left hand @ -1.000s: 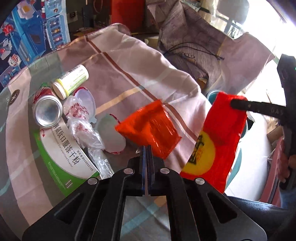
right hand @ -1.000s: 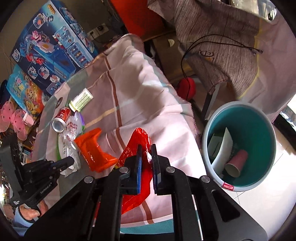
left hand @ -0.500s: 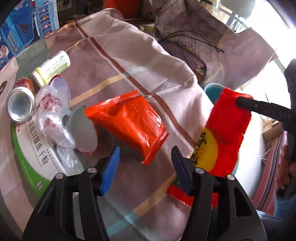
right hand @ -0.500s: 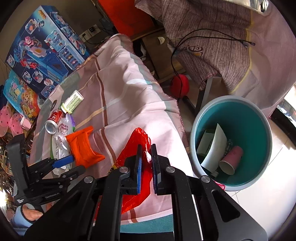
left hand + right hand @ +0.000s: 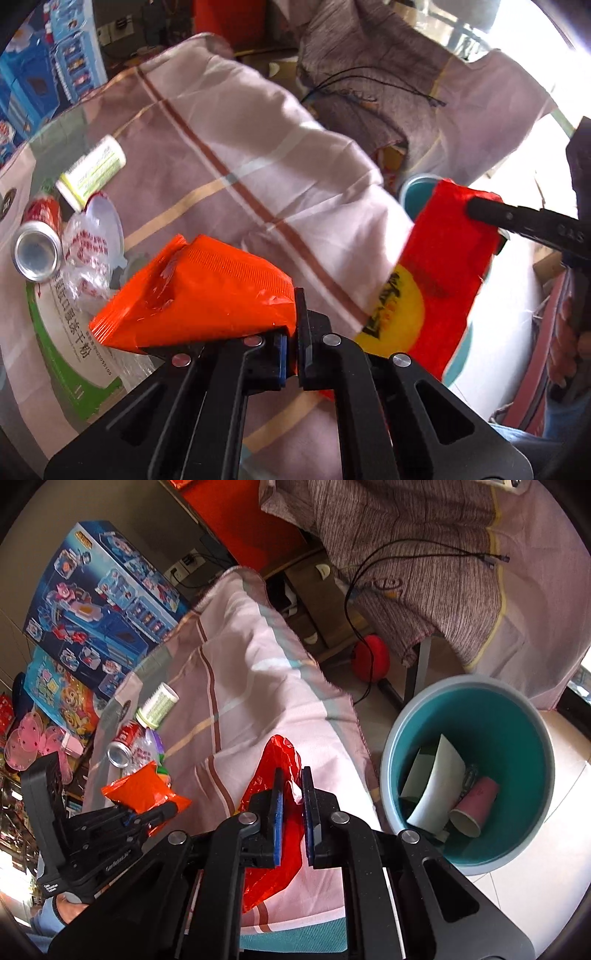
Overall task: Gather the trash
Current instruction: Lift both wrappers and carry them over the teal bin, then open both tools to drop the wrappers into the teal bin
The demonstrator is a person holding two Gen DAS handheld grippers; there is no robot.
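The left claw (image 5: 291, 332) is clenched on one corner of an orange snack packet (image 5: 207, 295), which sticks out to its left, above the surface (image 5: 258, 155). The right claw (image 5: 291, 805) grips a red wrapper (image 5: 277, 760) between its fingers, over the surface edge. A teal bin (image 5: 517, 709) stands on the floor to the right, with a pink cup (image 5: 474, 806) inside.
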